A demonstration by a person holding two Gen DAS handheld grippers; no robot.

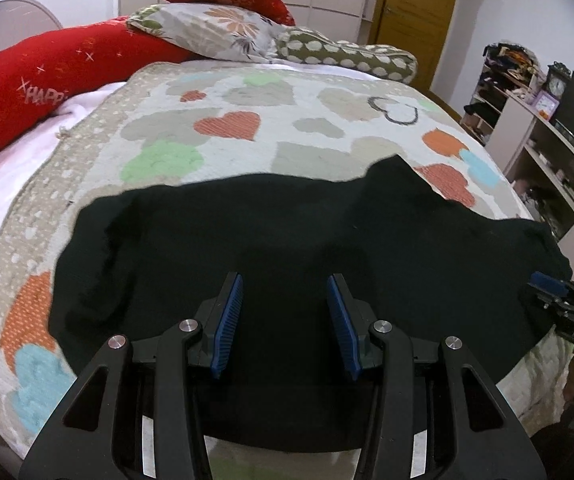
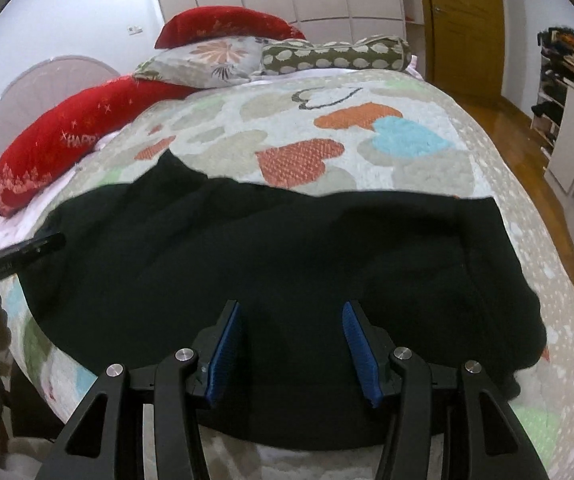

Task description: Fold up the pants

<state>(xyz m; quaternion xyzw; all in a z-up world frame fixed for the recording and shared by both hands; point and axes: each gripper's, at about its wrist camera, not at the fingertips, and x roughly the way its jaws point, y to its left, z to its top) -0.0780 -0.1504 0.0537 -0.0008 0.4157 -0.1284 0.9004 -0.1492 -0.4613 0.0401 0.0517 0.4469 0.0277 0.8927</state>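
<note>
The black pants lie spread across the lower middle of both frames, on the heart-patterned quilt of the bed. My left tongs hover over the cloth near its lower edge, spread wide and pinching nothing. My right tongs hang over the pants likewise, fingers apart and empty. Red pillows sit at the upper left.

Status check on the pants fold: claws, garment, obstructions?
Left claw open, right claw open, both over fabric. Black pants spread on heart-print quilt, unfolded. Nothing on the pants.
</note>
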